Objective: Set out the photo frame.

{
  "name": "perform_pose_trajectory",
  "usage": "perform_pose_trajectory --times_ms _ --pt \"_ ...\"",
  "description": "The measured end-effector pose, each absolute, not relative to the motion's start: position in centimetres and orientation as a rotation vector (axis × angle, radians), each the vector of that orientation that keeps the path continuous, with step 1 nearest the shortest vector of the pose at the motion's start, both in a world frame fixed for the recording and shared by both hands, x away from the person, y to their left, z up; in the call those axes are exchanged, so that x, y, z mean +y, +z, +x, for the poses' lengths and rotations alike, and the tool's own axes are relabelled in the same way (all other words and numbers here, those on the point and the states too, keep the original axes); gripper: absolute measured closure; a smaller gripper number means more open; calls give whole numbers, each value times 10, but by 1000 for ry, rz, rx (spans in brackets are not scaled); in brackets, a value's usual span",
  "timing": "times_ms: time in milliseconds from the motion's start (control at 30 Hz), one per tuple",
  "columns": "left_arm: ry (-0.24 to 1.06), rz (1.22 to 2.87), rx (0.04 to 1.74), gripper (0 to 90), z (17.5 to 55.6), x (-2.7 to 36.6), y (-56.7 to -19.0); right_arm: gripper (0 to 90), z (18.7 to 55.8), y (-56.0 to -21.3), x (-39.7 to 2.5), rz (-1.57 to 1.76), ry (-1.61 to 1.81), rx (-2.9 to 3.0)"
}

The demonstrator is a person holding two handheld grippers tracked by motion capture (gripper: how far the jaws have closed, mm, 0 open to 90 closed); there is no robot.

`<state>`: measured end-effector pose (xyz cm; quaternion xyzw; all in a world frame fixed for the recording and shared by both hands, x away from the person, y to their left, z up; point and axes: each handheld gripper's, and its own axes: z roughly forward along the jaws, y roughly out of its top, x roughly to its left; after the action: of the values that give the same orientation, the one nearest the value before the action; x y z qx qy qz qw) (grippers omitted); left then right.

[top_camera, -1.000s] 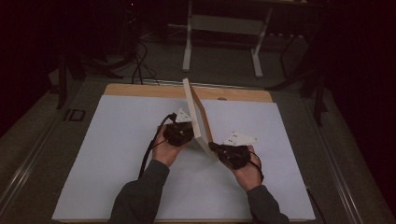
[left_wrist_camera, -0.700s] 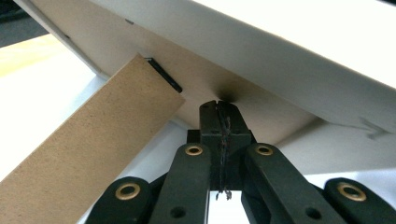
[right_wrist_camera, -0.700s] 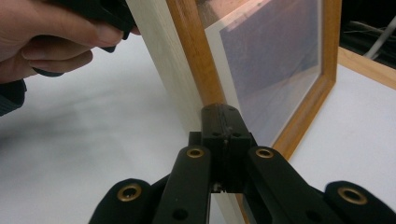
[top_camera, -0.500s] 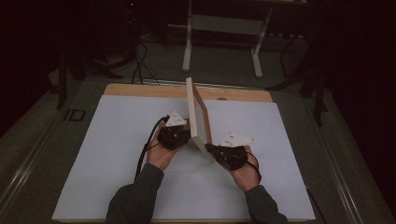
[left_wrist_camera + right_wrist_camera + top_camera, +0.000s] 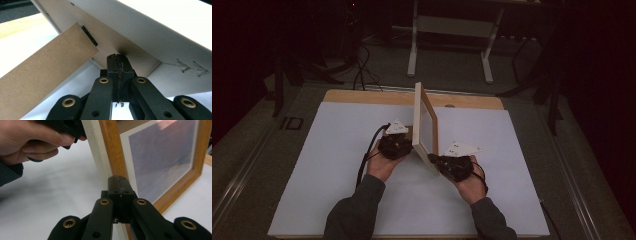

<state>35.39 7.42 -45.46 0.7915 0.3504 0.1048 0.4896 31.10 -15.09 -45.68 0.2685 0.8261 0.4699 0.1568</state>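
A wooden picture frame (image 5: 424, 125) stands nearly upright on its lower edge in the middle of the white table cover (image 5: 322, 170), its glass front facing right. My left gripper (image 5: 404, 145) is behind it, jaws shut, their tip (image 5: 117, 58) against the brown backboard (image 5: 117, 35) beside the swung-out cardboard easel strut (image 5: 42, 75). My right gripper (image 5: 438, 161) is at the frame's near lower corner, jaws shut, their tip (image 5: 117, 181) touching the pale side edge of the frame (image 5: 160, 152). Nothing sits between either pair of jaws.
The white cover lies on a wooden tabletop (image 5: 362, 96) whose far edge shows. Beyond it are a white table base (image 5: 452, 30) and cables (image 5: 362, 70) on a dark floor. In the right gripper view the other hand (image 5: 30, 142) holds its gripper behind the frame.
The frame has tipped from a lean to nearly upright. My left gripper has moved left and nearer behind it, and my right gripper has shifted slightly toward the near corner.
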Motion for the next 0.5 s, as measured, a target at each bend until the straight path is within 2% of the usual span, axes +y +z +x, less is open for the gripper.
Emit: perform_pose_trajectory --times_ms 500 --pt "214 1927 815 900 353 80 -456 900 312 -456 -133 749 1360 2369"
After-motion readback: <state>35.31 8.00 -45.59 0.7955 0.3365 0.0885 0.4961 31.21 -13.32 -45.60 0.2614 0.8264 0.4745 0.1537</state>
